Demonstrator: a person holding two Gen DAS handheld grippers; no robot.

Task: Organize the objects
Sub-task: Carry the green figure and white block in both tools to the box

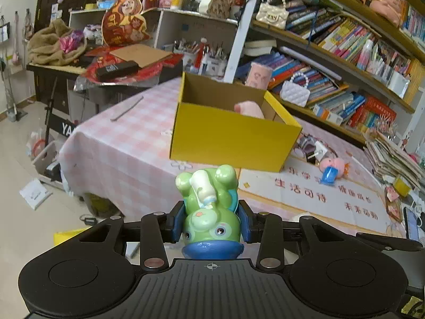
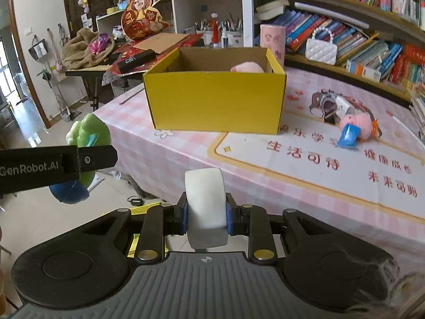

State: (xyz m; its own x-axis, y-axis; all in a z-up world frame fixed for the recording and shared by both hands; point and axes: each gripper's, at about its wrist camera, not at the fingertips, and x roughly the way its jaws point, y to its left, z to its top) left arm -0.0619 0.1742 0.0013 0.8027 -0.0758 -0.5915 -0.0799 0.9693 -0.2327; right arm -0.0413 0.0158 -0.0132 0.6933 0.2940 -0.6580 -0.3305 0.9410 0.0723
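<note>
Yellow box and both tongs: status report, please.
Left tongs shut on green toy. Right tongs shut on white block. Yellow box open, pink toy inside. Nothing in the way.

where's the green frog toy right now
The green frog toy is clamped upside down in the left gripper, held off the table's near edge, short of the yellow box. The right wrist view shows it at far left.
</note>
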